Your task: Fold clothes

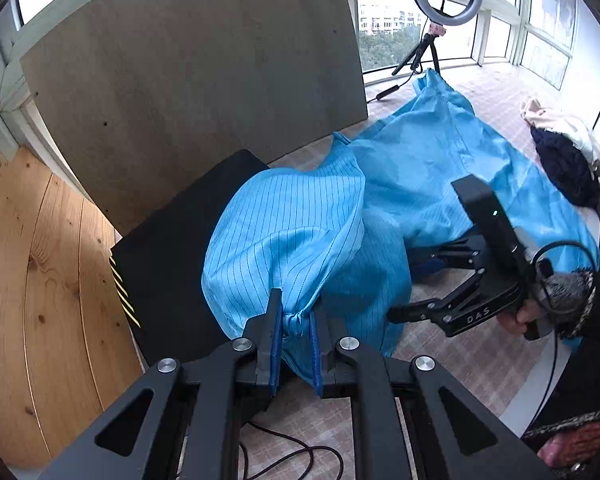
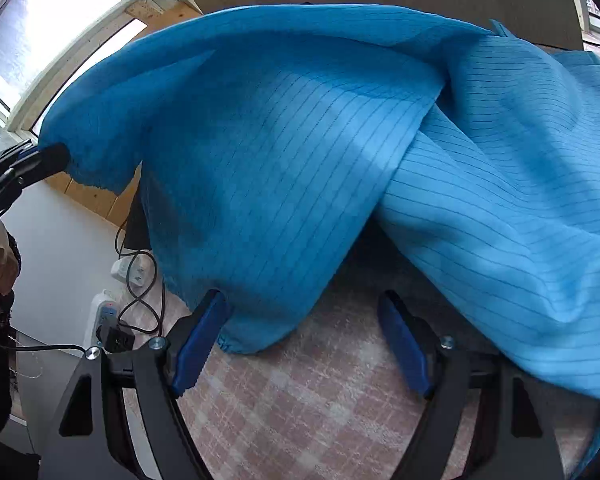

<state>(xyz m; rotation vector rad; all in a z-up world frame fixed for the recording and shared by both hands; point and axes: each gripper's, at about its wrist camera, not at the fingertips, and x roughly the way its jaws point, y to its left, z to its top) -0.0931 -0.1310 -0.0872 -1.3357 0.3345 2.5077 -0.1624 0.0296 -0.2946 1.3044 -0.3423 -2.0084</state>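
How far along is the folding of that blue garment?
Early on. No neat fold shows: the blue garment lies spread and rumpled on the checked floor. In hand: the left gripper pinches a bunched edge, lifting it. The right gripper is open beside a hanging corner. Left: folding, and the other clothes.

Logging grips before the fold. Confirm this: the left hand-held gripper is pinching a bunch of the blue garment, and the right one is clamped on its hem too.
Not quite. The left hand-held gripper does pinch the blue garment, but the right hand-held gripper is open: the right wrist view shows its jaws spread wide, with the hem hanging between them, ungripped.
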